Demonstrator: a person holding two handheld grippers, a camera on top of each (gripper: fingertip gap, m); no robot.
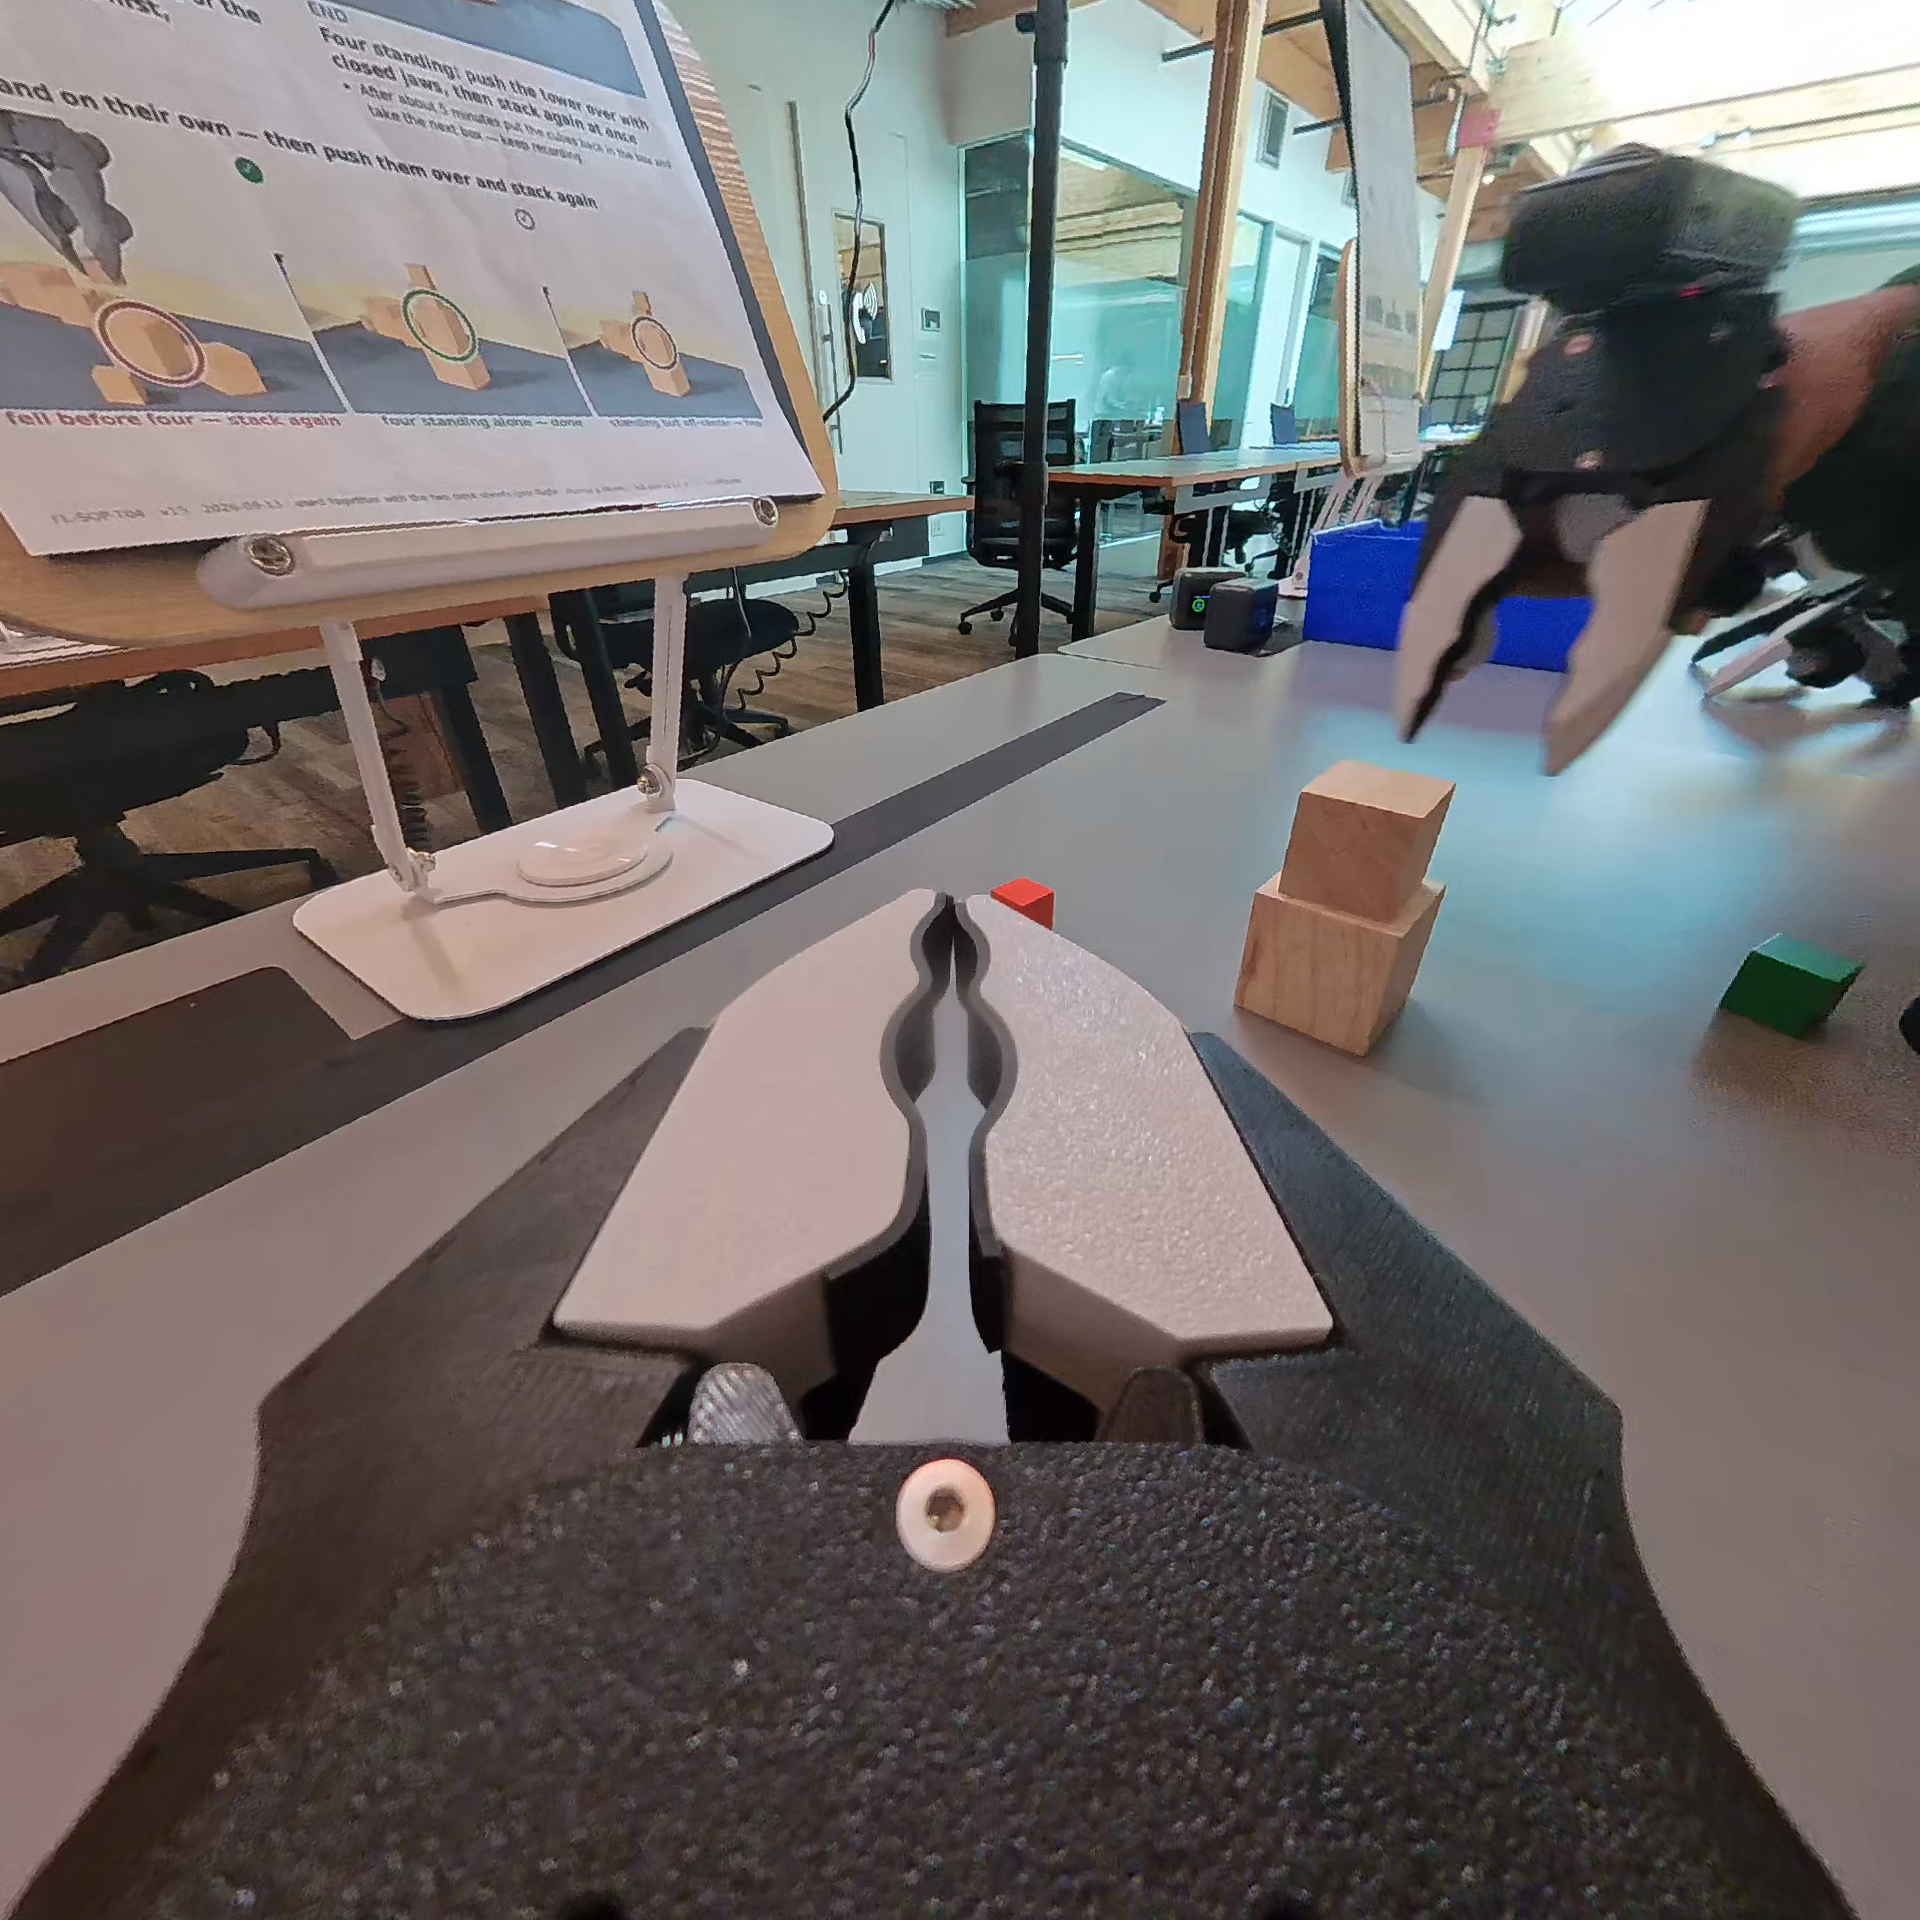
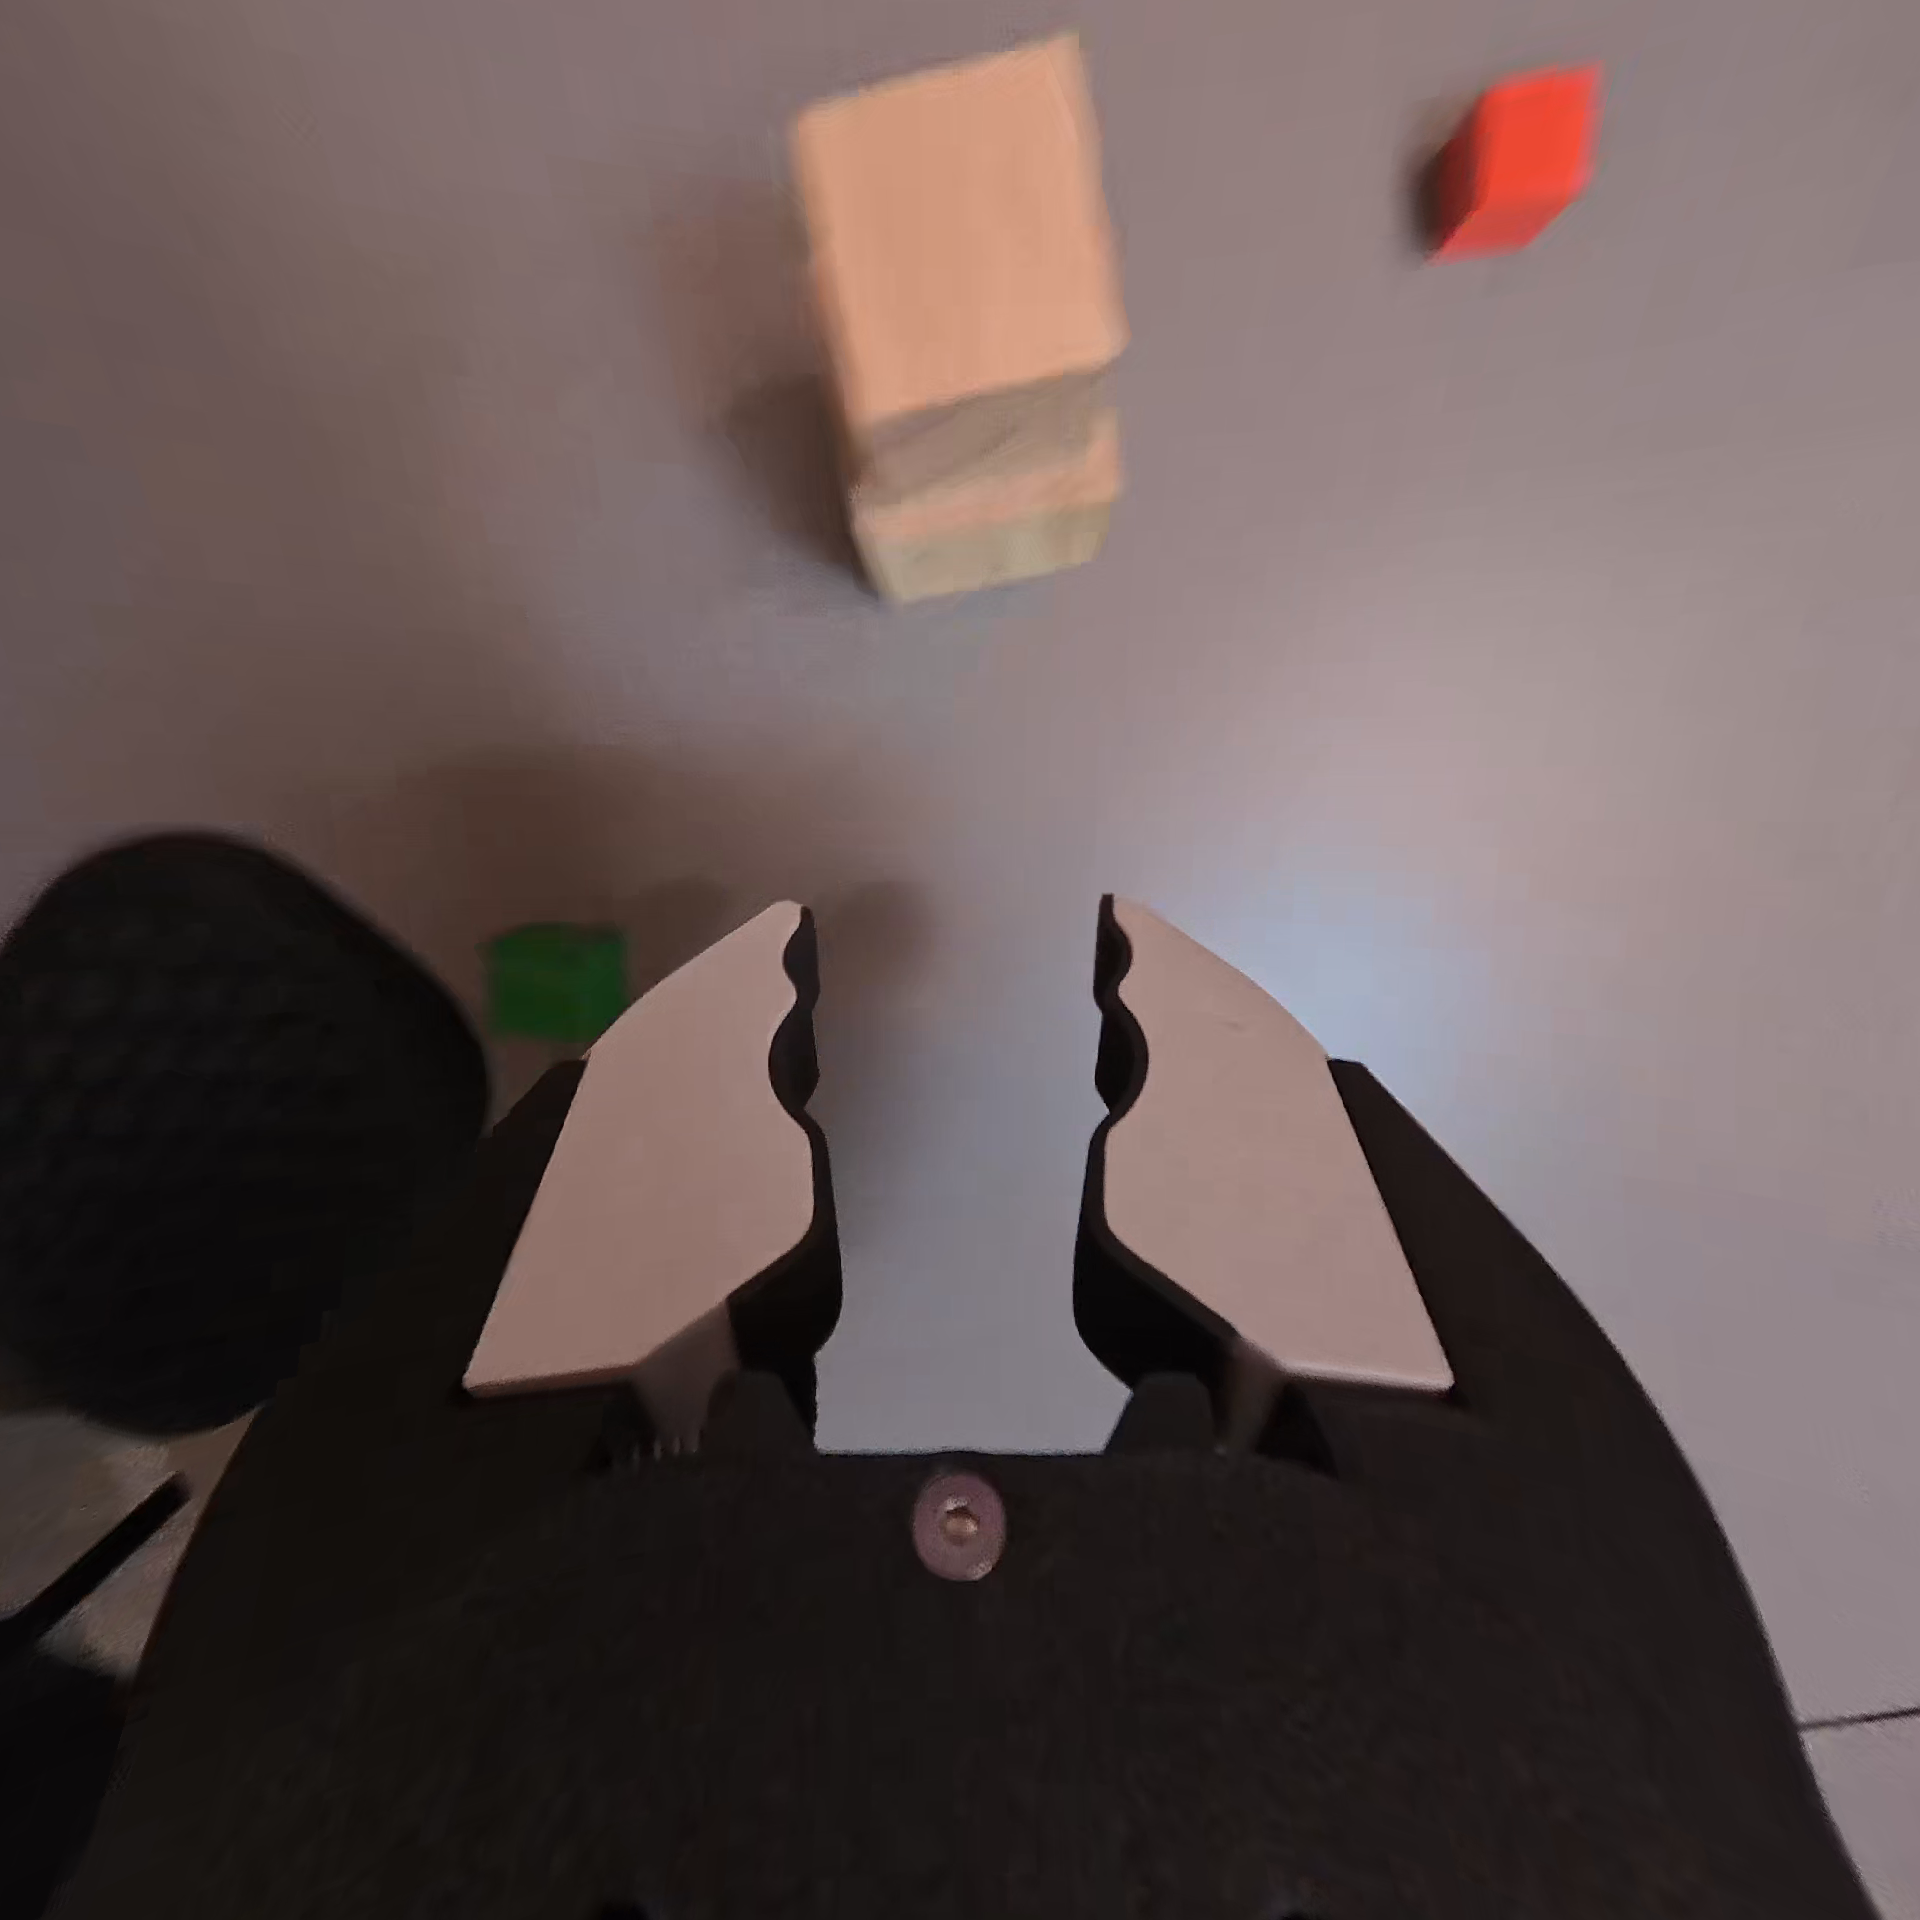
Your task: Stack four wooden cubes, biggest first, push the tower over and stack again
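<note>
My left gripper (image 1: 954,906) is shut with nothing between its pads and sits low over the grey table (image 1: 1195,790). A small red cube (image 1: 1024,900) lies just beyond its tips. To the right stands a stack of two plain wooden cubes (image 1: 1345,904), the top one turned a little. A green cube (image 1: 1789,983) lies farther right. My right gripper (image 2: 956,914) is open and empty, pointing down at the table. It also shows in the left wrist view (image 1: 1496,717), hovering above and right of the stack. In the right wrist view the wooden stack (image 2: 966,312), red cube (image 2: 1517,156) and green cube (image 2: 556,982) show blurred.
A white stand (image 1: 561,894) holding an instruction sheet (image 1: 364,260) sits on the table at the left, beside a dark strip (image 1: 935,800). A blue bin (image 1: 1371,582) stands at the far right. A black rounded object (image 2: 208,1122) lies left of my right gripper. Across from one pair of fingers to the other is roughly 30 cm. My right gripper is the nearer one to the wooden stack (image 2: 966,312): about 9 cm, against 20 cm.
</note>
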